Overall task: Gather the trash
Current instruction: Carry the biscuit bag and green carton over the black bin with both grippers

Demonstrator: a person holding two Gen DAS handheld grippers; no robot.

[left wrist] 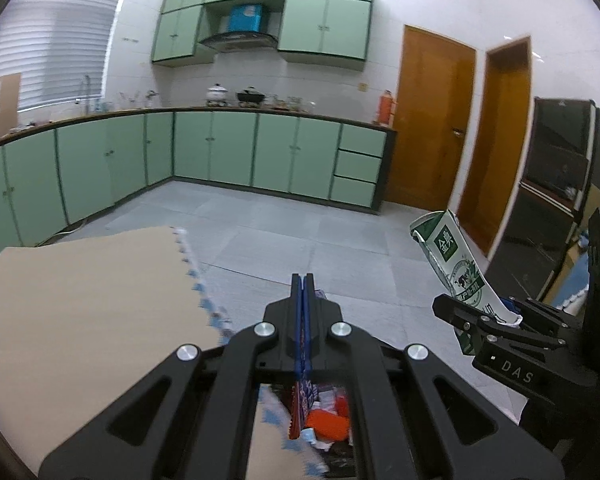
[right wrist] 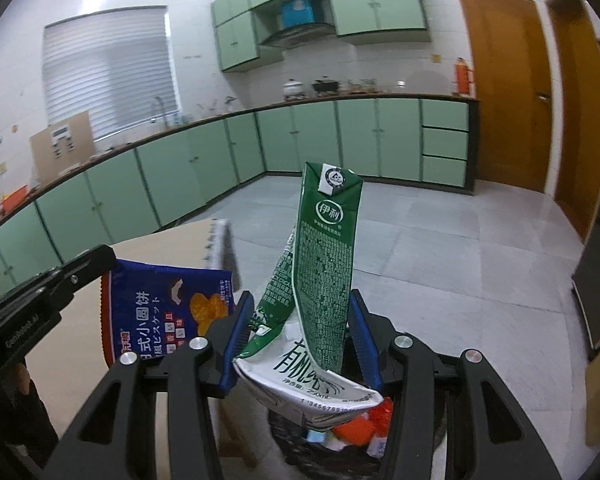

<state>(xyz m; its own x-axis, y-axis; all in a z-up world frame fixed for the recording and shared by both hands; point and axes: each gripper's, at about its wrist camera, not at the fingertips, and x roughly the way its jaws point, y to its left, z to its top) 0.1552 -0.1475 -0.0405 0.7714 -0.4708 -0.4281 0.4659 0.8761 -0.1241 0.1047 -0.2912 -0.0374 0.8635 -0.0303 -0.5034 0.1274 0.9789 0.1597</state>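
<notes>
Both grippers hung over the trash bin for dropping: left gripper clamped on the biscuit wrapper, right gripper pinching the crushed milk carton

Home kitchen; green cabinets, range hood, counter

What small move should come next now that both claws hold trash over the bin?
Probably open the right claw to drop the crushed milk carton: the trash bin with earlier litter lies right beneath it. The left claw, pinching the biscuit wrapper, can follow.
</notes>
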